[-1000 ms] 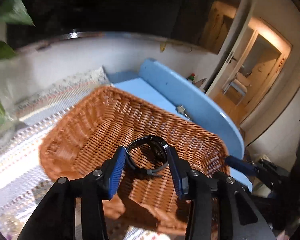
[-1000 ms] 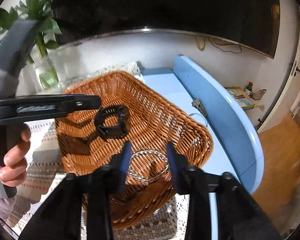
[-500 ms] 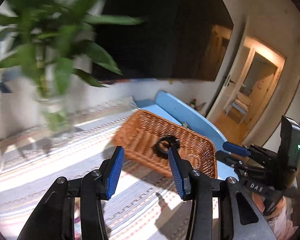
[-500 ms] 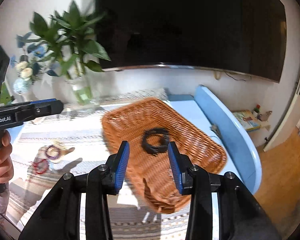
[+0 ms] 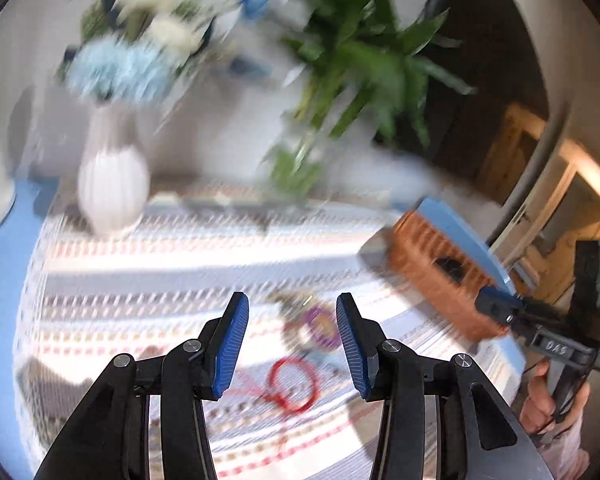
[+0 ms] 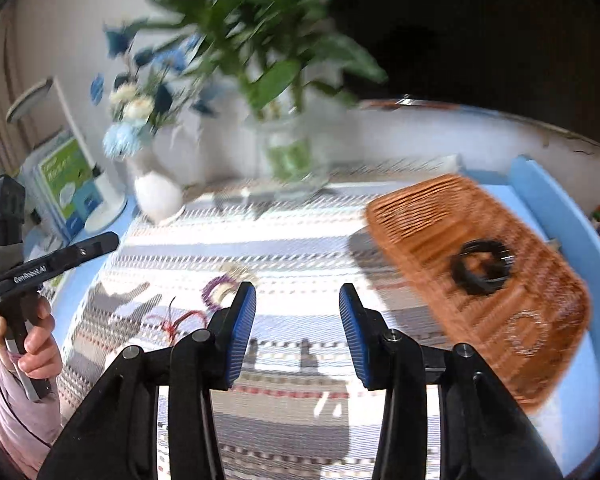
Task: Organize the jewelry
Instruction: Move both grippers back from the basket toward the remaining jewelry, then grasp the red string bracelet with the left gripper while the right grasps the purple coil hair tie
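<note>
Both views are motion-blurred, so detail is rough. Left hand-held gripper [image 5: 292, 340] is wide open w/ nothing between its blue pads, hovering over the striped cloth [image 5: 140, 280] on the counter; right hand-held gripper [image 6: 297, 334] is likewise wide open and empty, also above the cloth. Remaining loose pieces lie on the cloth just ahead of the left one: a red bracelet [image 5: 294, 384] lying flat, w/ what looks like a loose cord tail trailing to its left, and a purple bracelet [image 5: 320, 326] just beyond it, near a pale beaded-looking piece too blurred to ID. The wicker basket [image 6: 416, 216] sits at the right end of the counter, well apart from these, already holding a black band [image 6: 480, 266] and a silver chain bracelet [image 6: 526, 334]. Handling, as a guess: red one looks like thin cord or wire, very light, soft, prob. floppy, so it could sag or slip out of a loose pinch; best to pinch across the ring's rim w/ one pad inside and one outside, or catch it where the tail joins. Ring itself is round, so no real long axis; w/ the tail, the piece runs roughly left-right across the left view. Purple one seems chunkier, maybe beaded, stiffer, easier to grip at the rim.
</note>
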`<state>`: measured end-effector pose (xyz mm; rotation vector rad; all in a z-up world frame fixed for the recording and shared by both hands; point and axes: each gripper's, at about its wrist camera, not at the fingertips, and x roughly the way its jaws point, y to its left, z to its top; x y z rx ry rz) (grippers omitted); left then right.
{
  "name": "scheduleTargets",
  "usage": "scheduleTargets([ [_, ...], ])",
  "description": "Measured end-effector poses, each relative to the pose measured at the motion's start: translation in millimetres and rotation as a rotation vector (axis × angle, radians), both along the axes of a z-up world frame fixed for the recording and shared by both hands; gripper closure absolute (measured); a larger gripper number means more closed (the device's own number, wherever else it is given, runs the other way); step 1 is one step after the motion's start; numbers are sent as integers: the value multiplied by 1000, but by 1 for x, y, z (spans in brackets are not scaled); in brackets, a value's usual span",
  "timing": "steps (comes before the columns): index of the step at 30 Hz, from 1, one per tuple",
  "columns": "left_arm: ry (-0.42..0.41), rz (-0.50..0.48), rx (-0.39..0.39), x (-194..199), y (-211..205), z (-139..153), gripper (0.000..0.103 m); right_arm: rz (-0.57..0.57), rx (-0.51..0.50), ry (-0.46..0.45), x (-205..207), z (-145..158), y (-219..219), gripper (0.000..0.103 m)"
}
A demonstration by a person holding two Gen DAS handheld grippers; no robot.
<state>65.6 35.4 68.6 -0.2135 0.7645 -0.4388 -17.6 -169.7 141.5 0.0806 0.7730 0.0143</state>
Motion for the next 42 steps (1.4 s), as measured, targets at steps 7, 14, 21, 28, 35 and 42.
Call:
scheduleTargets([
  [7,71,-144,46,2,-16,-50,57,68,-26,85,31,-39,43,58],
  [14,124,-164,111,7,-42,-76,61,68,44,162,63,-68,44,59],
  [21,141,-133,176,7,-47,-86,93,59,109,218,93,-94,45,63],
  [28,173,-123,150,14,-42,-91,93,63,85,239,109,-108,54,65],
  [35,160,-129,176,13,-46,-90,93,52,3,233,113,-116,59,90],
  [42,165,-133,165,16,-45,-91,93,43,10,216,96,-108,43,91],
])
